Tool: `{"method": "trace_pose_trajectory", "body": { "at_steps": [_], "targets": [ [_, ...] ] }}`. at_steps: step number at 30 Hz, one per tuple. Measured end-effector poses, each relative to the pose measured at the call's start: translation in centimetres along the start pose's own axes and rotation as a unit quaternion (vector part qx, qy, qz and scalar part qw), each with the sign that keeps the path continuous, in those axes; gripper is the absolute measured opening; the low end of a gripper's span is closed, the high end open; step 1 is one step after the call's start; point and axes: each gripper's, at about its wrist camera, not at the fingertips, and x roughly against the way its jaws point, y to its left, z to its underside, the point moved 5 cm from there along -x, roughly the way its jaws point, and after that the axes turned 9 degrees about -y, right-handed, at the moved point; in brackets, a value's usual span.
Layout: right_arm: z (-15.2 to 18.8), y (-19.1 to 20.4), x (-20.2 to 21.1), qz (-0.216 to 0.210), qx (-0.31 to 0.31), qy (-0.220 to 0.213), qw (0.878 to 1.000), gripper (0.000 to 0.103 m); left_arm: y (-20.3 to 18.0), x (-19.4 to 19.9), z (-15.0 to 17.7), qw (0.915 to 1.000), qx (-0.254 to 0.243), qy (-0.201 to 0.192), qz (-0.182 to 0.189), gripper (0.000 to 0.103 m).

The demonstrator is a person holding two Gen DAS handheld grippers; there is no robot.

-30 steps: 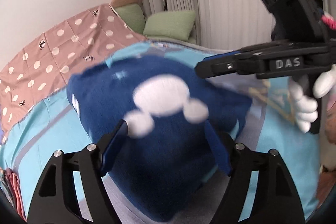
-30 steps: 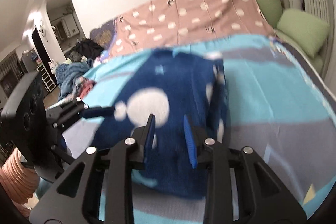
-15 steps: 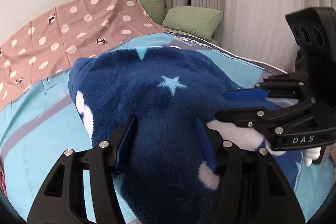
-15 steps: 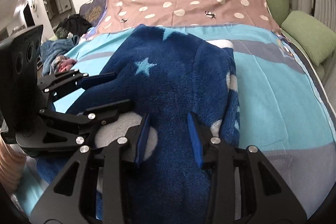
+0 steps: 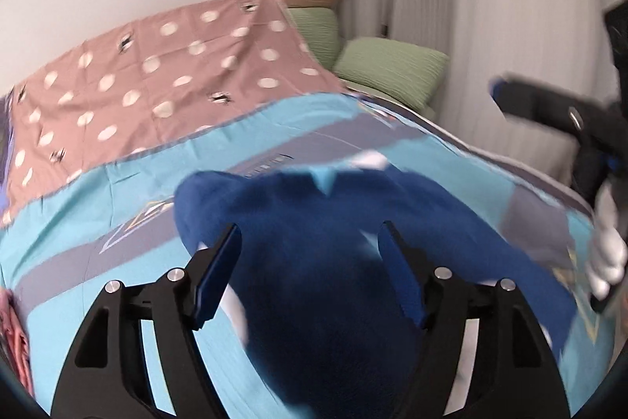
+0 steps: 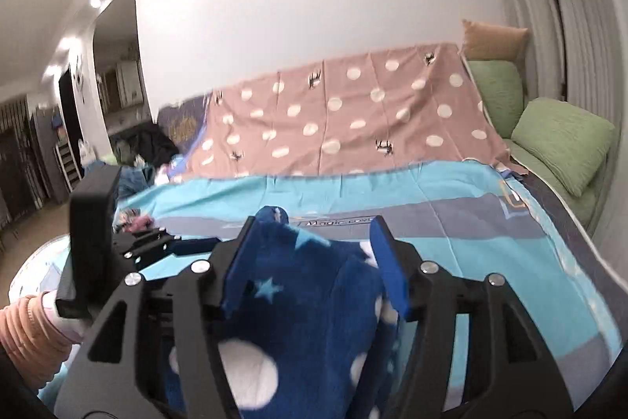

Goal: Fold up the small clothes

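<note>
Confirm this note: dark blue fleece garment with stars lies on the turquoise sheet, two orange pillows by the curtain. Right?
Not quite. The two pillows by the curtain are green, as the right wrist view shows; only a tan cushion sits behind them. The dark blue fleece garment does lie on the turquoise sheet.

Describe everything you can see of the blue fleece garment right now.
The blue fleece garment is dark navy plush with white dots and pale blue stars. It lies bunched and partly folded on the turquoise and grey bedsheet, a white inner patch showing at its far edge. Both hand-held grippers stand open above it: the left hand-held gripper and right hand-held gripper straddle the cloth, their jaws just opened wider. The pads do not seem to pinch it, though motion blur hides fine detail.
</note>
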Motion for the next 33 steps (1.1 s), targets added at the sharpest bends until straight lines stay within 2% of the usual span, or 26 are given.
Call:
{"method": "trace_pose_trajectory", "body": {
  "at_steps": [3,4,5,6,7,8,10,12,15,17,18,19,20,21,22,23,24,26,28,29,31,33],
  "targets": [
    [0.4,-0.5,-4.1,0.042,0.018,0.074,0.996,0.055,2.3,-3.2,-0.3,0.9990,0.041,0.011,-0.014,0.073],
    [1.5,-0.7,-5.5,0.050,0.020,0.101,0.993,0.048,2.7,-4.7,0.4,0.9986,0.036,0.029,-0.025,0.073],
    [4.3,-1.3,-8.0,0.059,0.019,0.159,0.985,0.040,2.9,-6.8,2.2,0.9972,0.004,0.060,-0.045,0.076],
    [7.3,-2.0,-9.8,0.072,0.017,0.214,0.974,0.040,2.7,-7.7,3.3,0.9962,-0.017,0.069,-0.049,0.078],
    [10.4,-2.6,-11.4,0.071,0.003,0.253,0.965,0.040,2.7,-8.0,4.0,0.9969,-0.018,0.058,-0.051,0.078],
    [11.0,-3.5,-11.7,0.059,-0.029,0.245,0.967,0.039,2.9,-7.8,3.8,0.9972,-0.004,0.055,-0.050,0.078],
    [10.3,-4.2,-11.2,0.044,-0.063,0.247,0.966,0.039,3.0,-7.5,3.8,0.9970,-0.009,0.058,-0.051,0.078],
    [10.6,-4.1,-11.2,0.042,-0.059,0.245,0.967,0.039,3.0,-7.4,3.6,0.9968,-0.011,0.058,-0.054,0.078],
    [10.3,-3.4,-10.7,0.053,-0.036,0.238,0.969,0.040,3.3,-7.1,3.7,0.9966,-0.005,0.057,-0.059,0.080],
    [9.5,-3.1,-9.8,0.055,-0.035,0.219,0.974,0.039,3.4,-6.6,3.4,0.9966,0.001,0.053,-0.063,0.081],
    [8.6,-3.4,-9.4,0.064,-0.042,0.203,0.976,0.039,3.4,-5.7,2.9,0.9962,0.012,0.053,-0.068,0.081],
    [7.7,-4.0,-7.7,0.093,-0.055,0.184,0.977,0.039,3.4,-4.7,2.4,0.9961,0.028,0.051,-0.067,0.081],
    [7.1,-4.5,-6.0,0.114,-0.072,0.176,0.975,0.041,3.3,-3.4,1.9,0.9963,0.052,0.043,-0.054,0.081],
    [7.0,-4.8,-4.5,0.114,-0.089,0.171,0.974,0.041,2.9,-1.5,1.3,0.9963,0.081,0.022,-0.018,0.081],
    [6.8,-5.0,-2.8,0.100,-0.113,0.165,0.975,0.041,2.3,-0.1,1.0,0.9959,0.090,0.011,0.007,0.081],
    [7.0,-5.0,-0.6,0.078,-0.139,0.164,0.973,0.043,1.5,1.0,0.9,0.9964,0.082,0.005,0.021,0.081],
    [7.4,-5.1,0.9,0.068,-0.155,0.167,0.971,0.046,0.4,2.1,1.0,0.9983,0.053,0.003,0.025,0.083],
    [8.7,-5.3,4.6,0.047,-0.203,0.170,0.963,0.059,-1.6,2.9,2.1,0.9996,-0.012,0.016,0.022,0.087],
    [10.4,-6.0,7.8,0.054,-0.253,0.169,0.951,0.065,-2.9,2.9,3.6,0.9984,-0.045,0.033,0.011,0.087],
    [11.7,-6.4,9.7,0.058,-0.287,0.169,0.941,0.066,-3.4,3.0,4.2,0.9980,-0.052,0.035,0.008,0.087],
    [13.9,-6.3,11.9,0.047,-0.335,0.177,0.924,0.067,-3.5,3.6,4.9,0.9989,-0.042,0.020,0.000,0.087],
    [16.2,-5.9,13.7,0.023,-0.396,0.190,0.898,0.067,-2.6,3.3,5.6,0.9994,0.004,0.033,0.011,0.088]
  ]
}}
